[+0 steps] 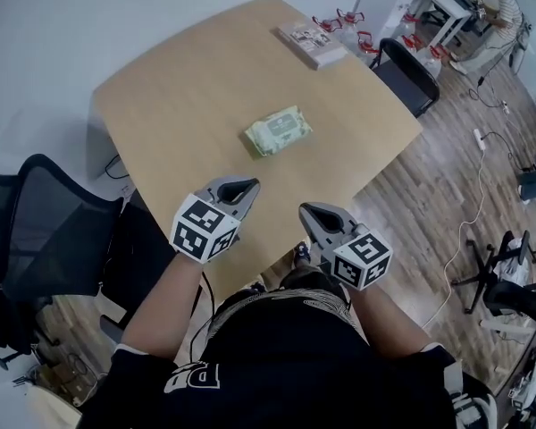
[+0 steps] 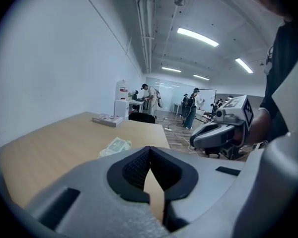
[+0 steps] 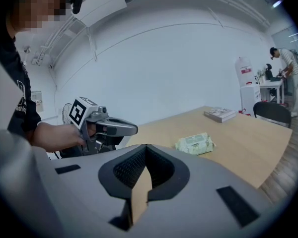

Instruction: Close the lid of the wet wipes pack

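A pale green wet wipes pack [image 1: 279, 130] lies flat in the middle of the wooden table [image 1: 188, 88]; its lid looks flat against the top, though it is too small to be sure. My left gripper [image 1: 253, 186] hovers over the table's near edge, shut and empty, well short of the pack. My right gripper [image 1: 305, 211] is beside it, just off the table's edge, also shut on nothing. The left gripper view shows the pack [image 2: 115, 146] ahead beyond the left gripper [image 2: 149, 150]. In the right gripper view the pack [image 3: 194, 144] lies ahead to the right of the right gripper [image 3: 145, 148].
A book [image 1: 312, 43] lies at the table's far end. A black chair [image 1: 406, 74] stands at the far right corner and a mesh chair [image 1: 45, 231] at my left. A person [image 1: 500, 12] sits at a white desk in the background. Cables run over the wood floor [image 1: 464, 222].
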`<state>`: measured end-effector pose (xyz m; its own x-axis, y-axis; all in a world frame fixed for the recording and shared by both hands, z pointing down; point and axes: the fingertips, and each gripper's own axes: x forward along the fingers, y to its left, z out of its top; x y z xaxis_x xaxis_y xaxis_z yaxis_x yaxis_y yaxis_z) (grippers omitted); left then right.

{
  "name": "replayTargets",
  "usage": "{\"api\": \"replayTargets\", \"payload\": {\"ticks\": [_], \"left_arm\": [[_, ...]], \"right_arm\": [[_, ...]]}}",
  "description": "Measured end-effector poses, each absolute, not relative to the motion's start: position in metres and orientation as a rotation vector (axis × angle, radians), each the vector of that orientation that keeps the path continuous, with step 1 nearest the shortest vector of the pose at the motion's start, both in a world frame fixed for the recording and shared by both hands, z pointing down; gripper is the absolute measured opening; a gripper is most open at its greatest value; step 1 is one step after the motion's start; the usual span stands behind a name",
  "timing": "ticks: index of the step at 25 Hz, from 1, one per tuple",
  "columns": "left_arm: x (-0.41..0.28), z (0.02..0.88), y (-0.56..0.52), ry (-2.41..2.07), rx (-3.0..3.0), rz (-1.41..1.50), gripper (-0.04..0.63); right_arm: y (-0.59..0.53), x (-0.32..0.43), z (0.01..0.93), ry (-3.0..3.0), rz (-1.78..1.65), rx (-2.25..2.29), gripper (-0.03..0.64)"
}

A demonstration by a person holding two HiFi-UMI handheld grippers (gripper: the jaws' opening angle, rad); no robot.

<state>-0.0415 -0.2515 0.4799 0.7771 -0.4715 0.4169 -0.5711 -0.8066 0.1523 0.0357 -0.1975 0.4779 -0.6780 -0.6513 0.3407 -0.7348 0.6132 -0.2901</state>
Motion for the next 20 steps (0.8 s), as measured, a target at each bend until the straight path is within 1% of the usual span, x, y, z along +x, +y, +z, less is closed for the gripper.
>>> {"api": "replayTargets", "payload": {"ticks": [8,20], "left_arm": [[-0.051,0.447,-0.199,-0.816,2.685,0.362,0.018],[-0.036,0.433,-0.132,-0.93,2.628,0.309,0.018]], "right_arm": [[-0.175,0.027,0.452,-2.664,0.545,1.206,0.005],[-0.123,0.048,0.432,-2.724,0.54,1.066,0.005]]}}
